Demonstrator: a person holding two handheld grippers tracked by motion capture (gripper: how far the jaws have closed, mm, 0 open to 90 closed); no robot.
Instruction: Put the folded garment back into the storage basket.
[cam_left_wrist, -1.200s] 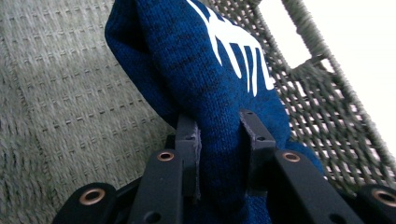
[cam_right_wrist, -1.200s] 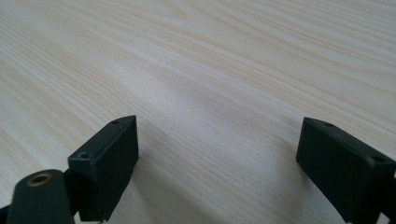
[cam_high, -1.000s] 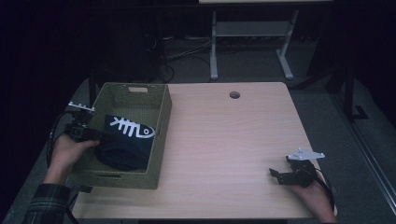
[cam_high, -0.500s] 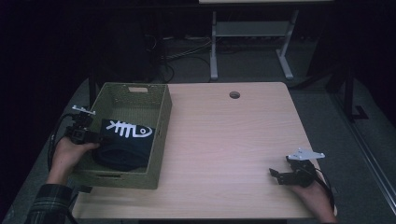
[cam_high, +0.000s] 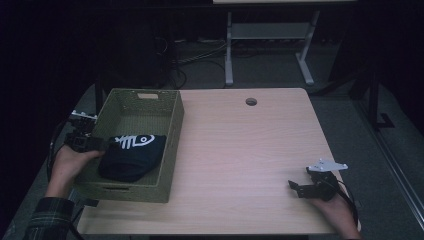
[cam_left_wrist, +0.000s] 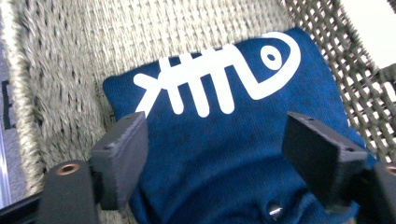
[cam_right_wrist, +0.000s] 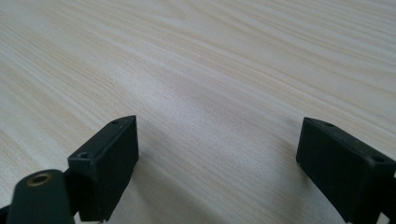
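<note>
Now the left claw (cam_high: 100, 145) hangs over the near left wall of the woven olive basket (cam_high: 172, 131), its jaws having just been opening and standing spread, their pads clear of the cloth. Beneath and between them lies the folded navy garment (cam_left_wrist: 233, 140), printed with a white fish skeleton (cam_left_wrist: 219, 81), resting on the basket floor against the near right corner. Meanwhile the right claw (cam_high: 296, 187) rests low over the bare wooden bench (cam_high: 250, 145) near its front right edge, well apart from the basket, jaws spread with nothing between them.
</note>
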